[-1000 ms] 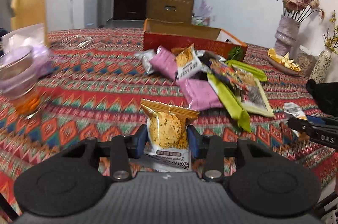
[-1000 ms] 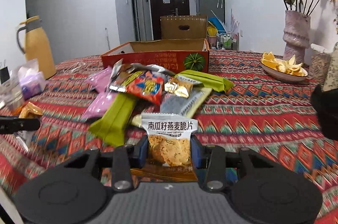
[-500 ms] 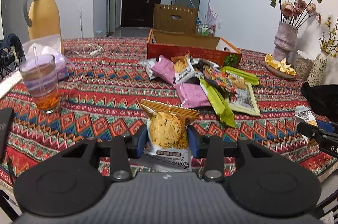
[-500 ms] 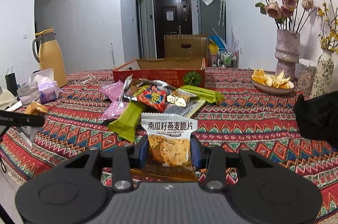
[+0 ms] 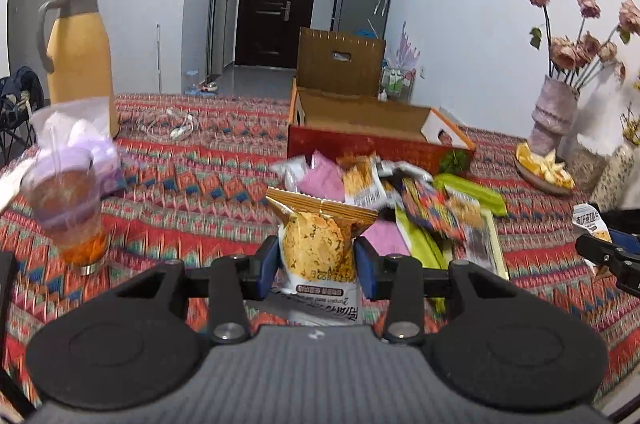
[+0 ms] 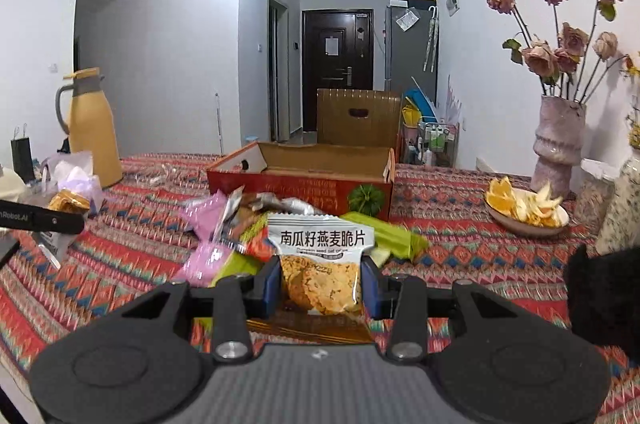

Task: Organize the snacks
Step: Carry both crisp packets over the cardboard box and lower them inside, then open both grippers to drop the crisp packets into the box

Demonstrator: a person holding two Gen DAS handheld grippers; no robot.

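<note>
While the left tongs [image 5: 316, 266] pinch a crisp packet with a gold crimped top [image 5: 320, 244] between their blue pads, the right tongs [image 6: 320, 284] are clamped on a white-topped oat crisp packet [image 6: 320, 264] in the same way; both packets stand upright in the grip, above the patterned surface [image 5: 192, 183]. Beyond them a heap of loose snacks [image 6: 224, 236], pink, green and foil-wrapped, lies against the front wall of an open red cardboard box [image 6: 304, 187]. A yellow jug [image 5: 78, 51] and a plastic cup of drink [image 5: 68, 207] stand to the left, a vase of dried roses [image 6: 558, 143] and a plate of orange pieces [image 6: 524, 207] to the right.
</note>
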